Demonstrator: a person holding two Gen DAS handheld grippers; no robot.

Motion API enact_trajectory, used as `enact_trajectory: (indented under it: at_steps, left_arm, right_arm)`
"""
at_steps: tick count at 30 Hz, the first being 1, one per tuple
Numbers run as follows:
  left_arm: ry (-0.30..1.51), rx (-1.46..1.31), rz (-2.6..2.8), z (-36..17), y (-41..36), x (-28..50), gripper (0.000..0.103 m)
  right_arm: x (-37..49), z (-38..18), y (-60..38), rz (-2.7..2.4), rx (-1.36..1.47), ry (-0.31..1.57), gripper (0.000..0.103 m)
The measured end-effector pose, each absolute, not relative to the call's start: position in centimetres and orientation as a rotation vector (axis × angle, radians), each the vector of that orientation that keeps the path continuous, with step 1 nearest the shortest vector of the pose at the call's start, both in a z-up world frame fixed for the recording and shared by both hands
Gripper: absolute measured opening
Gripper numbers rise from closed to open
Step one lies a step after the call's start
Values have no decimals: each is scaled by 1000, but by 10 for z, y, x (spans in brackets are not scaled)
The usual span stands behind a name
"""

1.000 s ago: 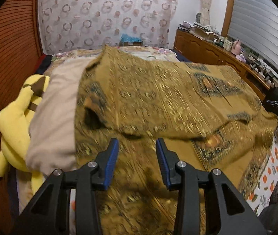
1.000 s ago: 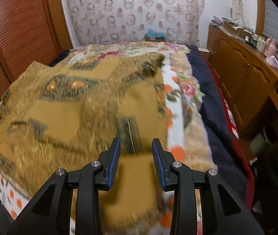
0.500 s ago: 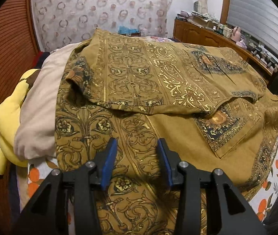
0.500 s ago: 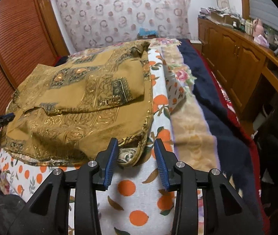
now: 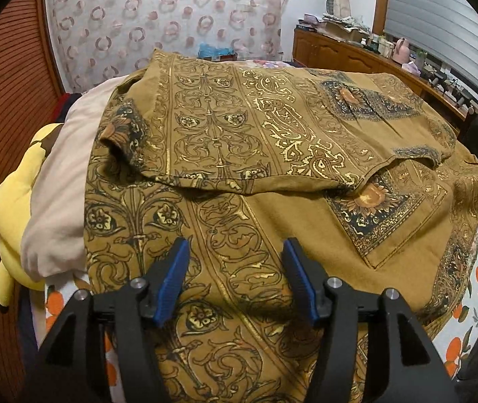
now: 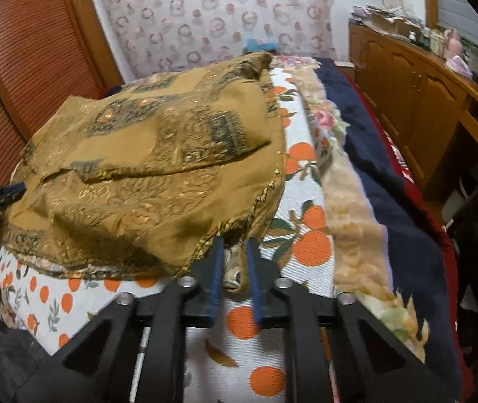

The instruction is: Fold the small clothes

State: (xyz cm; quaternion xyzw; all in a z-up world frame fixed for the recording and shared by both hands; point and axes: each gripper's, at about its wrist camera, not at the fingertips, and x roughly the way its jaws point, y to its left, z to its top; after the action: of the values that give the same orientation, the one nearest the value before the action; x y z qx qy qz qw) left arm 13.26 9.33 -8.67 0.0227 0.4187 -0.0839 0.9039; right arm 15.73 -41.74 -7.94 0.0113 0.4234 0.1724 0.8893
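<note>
An ochre garment (image 5: 272, 134) printed with gold and black ornament lies on the bed, its far part folded over the near part. My left gripper (image 5: 235, 245) hovers just over the garment's near left area. Its jaws are opening, with only flat cloth below them and nothing pinched. In the right wrist view the same garment (image 6: 138, 168) bulges to the left. My right gripper (image 6: 235, 245) is shut on its near right hem corner, a bunch of cloth showing between the blue pads. The left gripper's tip (image 6: 3, 191) peeks in at the far left edge.
The bedsheet (image 6: 306, 235) is white with oranges. A beige pillow (image 5: 57, 184) and a yellow plush toy (image 5: 10, 201) lie left of the garment. A dark blue blanket (image 6: 373, 168) runs along the right side, beyond it a wooden cabinet (image 6: 424, 100). Louvred wooden doors stand at left.
The garment's far part came down and now lies folded flat. The right gripper moved to the near hem corner and closed on it. The left jaws spread wider.
</note>
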Motion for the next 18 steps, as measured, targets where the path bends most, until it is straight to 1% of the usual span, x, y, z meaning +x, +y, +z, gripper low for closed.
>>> enact_trajectory:
  at_steps: [3,6,14,18]
  left_arm:
    - [865,51,-167,-87,93,132,58]
    - [865,50,-168,-86,94,127,58]
    - [843,14,-138,-76,113,83,58]
    - [859,2,-105,-80,123,58,58]
  right_arm:
    - [153,-75,-415,384,27,857,2]
    - [148,-64,-413,394,39,816,1]
    - [127,-12,-417,366,13,674,1]
    - [129,-16,-414,332,-30,690,1]
